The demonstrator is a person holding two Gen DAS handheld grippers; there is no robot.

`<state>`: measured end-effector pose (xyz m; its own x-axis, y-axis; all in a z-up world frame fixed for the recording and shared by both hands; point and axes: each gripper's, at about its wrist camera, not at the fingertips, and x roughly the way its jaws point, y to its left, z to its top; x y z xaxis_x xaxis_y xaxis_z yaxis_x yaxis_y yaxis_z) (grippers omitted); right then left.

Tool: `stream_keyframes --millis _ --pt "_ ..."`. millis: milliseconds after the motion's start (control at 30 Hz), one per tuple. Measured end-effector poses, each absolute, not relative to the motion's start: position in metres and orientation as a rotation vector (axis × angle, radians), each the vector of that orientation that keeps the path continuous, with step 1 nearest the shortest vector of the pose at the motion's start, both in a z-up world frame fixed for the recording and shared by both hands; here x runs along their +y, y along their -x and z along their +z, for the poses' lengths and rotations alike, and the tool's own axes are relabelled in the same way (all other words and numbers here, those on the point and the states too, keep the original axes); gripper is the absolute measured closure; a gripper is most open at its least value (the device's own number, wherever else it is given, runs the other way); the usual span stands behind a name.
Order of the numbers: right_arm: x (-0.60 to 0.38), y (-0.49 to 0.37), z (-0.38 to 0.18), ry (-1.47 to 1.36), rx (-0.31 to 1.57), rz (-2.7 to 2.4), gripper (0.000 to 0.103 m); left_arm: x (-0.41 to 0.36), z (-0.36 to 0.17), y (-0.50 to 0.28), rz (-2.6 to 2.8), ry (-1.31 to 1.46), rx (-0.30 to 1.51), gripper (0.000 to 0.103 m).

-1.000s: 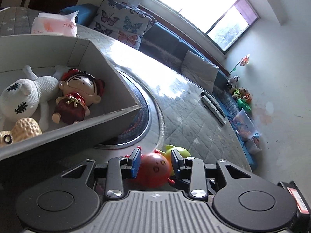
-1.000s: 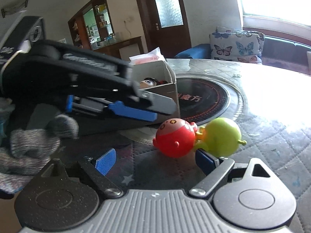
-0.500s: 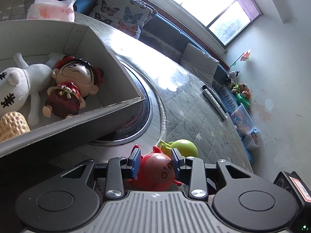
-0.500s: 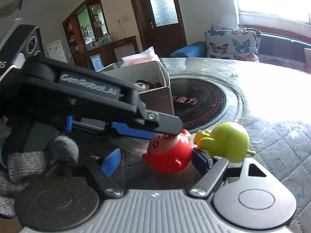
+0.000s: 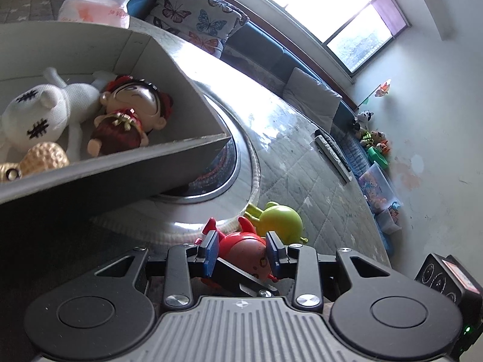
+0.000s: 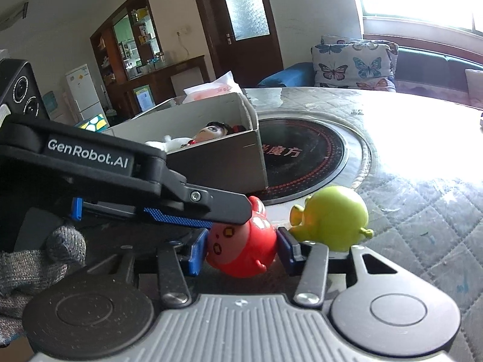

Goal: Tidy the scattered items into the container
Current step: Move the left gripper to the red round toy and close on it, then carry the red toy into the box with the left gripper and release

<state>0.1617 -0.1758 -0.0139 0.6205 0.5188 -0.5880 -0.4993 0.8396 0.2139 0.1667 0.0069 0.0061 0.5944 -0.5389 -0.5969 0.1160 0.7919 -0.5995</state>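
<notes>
Right gripper [image 6: 241, 252]: jaws have just been closing; blue pads now sit against both sides of the red toy [image 6: 241, 247], nothing else between them.
Left gripper [image 5: 241, 249]: narrowed down too, pads pressed on the same red toy [image 5: 246, 249] from its own angle. Both tools have hold of one figure.
Overlap: in the right wrist view the left tool's black finger [image 6: 211, 205] crosses in from the left and lies over the toy's top. In the left wrist view a black bar of the right tool shows under the toy.
Red toy: round, small printed face, red ears or horns. Low over the quilted tabletop [image 6: 422, 211]; whether it rests on it or is lifted I cannot tell.
Green toy [image 6: 332, 218]: round, lime, stubby limbs, on the tabletop just beside the red one, outside the right tool's far pad. Free of both tools.
Container [image 5: 126, 163]: open grey cardboard box, standing partly on the dark round hotplate [image 6: 302, 163] set into the table, near the two toys.
Inside box: white plush [image 5: 33, 114], red-dressed doll [image 5: 126, 111], gold bumpy piece [image 5: 45, 158], lying side by side.
Behind box: pink tissue pack [image 5: 93, 10].
Hand: grey knit glove [image 6: 33, 259] on the left tool's grip.
Table far side: remote [image 5: 332, 154] near the edge.
</notes>
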Motion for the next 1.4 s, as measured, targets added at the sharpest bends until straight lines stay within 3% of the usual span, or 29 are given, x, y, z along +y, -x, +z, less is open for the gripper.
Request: stream_keyframes --millis 567,833,1100,1400 --pt "-0.175 -0.135 -0.014 0.015 0.688 0.585 0.054 0.014 -0.004 -0.137 -0.401 0.634 0.847 0.062" --pt "-0.154 -0.130 0.013 0.047 0.600 0.643 0.054 0.038 0.029 -0.120 -0.366 0.642 0.731 0.063" --pt "-0.104 -0.163 0.045 0.074 0.507 0.728 0.055 0.082 0.062 -0.136 -0.283 0.646 0.608 0.063" --pt "-0.060 -0.216 0.038 0.039 0.564 0.778 0.055 0.129 0.046 -0.178 -0.208 0.714 0.621 0.065"
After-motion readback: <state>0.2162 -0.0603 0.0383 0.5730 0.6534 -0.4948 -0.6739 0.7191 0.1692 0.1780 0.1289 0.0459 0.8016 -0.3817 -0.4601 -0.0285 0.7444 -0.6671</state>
